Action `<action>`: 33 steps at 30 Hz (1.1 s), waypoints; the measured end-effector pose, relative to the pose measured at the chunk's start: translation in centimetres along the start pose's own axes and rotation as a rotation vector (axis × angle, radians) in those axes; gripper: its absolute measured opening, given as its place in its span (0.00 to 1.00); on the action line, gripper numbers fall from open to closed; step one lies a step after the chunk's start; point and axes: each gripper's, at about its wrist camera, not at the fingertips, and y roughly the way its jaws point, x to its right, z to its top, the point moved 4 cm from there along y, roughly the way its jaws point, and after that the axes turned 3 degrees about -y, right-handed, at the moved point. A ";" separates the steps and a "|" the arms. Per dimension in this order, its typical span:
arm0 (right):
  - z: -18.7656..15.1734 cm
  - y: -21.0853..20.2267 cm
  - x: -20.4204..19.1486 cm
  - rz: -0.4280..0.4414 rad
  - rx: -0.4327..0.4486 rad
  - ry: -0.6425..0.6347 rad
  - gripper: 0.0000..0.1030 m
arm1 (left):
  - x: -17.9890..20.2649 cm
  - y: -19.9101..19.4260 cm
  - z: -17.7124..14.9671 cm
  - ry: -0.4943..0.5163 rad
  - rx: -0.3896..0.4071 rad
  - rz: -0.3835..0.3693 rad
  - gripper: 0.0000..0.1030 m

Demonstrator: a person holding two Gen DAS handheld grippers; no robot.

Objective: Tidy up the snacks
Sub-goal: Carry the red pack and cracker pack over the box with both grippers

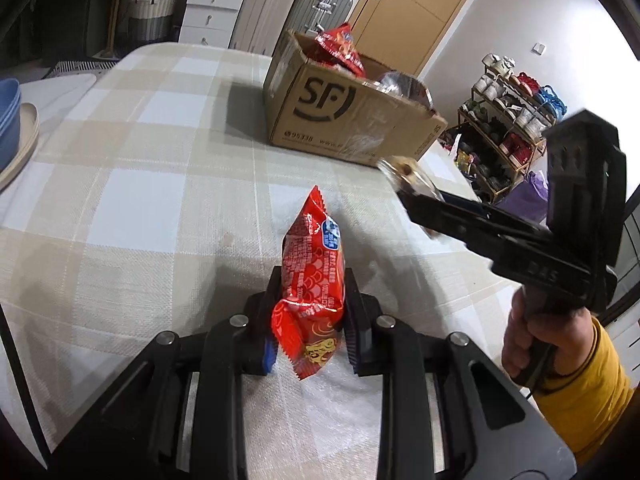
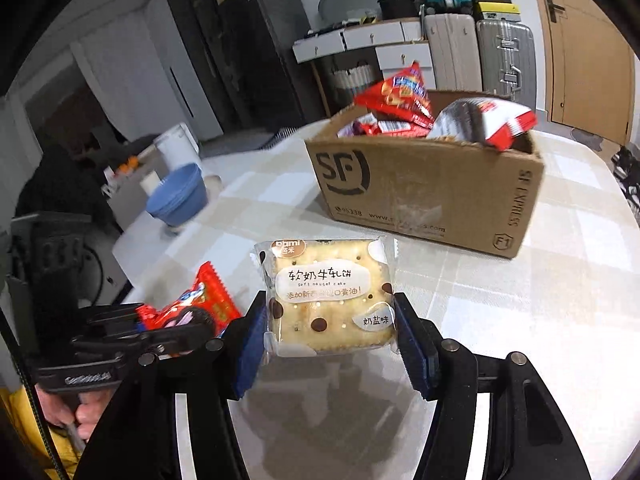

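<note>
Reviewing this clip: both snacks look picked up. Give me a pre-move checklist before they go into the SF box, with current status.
1. Left hand-held gripper shut on the red snack packet: ok.
2. Right hand-held gripper shut on the nougat cracker pack: ok.
3. Both packs lifted off the checked tablecloth: ok.
4. SF cardboard box open on top: ok.
5. Free room inside, with snack bags already piled above the rim: cannot tell.
6. Path to the box free of obstacles: ok.

Wooden door (image 1: 404, 8), suitcases (image 2: 480, 52), shoe rack (image 1: 508, 120).
</note>
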 end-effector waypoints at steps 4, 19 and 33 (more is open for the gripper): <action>-0.7 -3.9 -0.4 0.018 0.061 0.034 0.58 | 0.9 -1.8 0.2 0.017 0.024 0.005 0.22; -7.5 -12.7 0.8 -0.023 0.173 0.204 0.58 | 3.1 -7.5 -0.7 0.071 0.097 0.047 0.22; -0.3 -12.8 1.2 -0.002 0.248 0.140 0.58 | 5.2 -8.4 5.3 0.091 0.150 0.008 0.22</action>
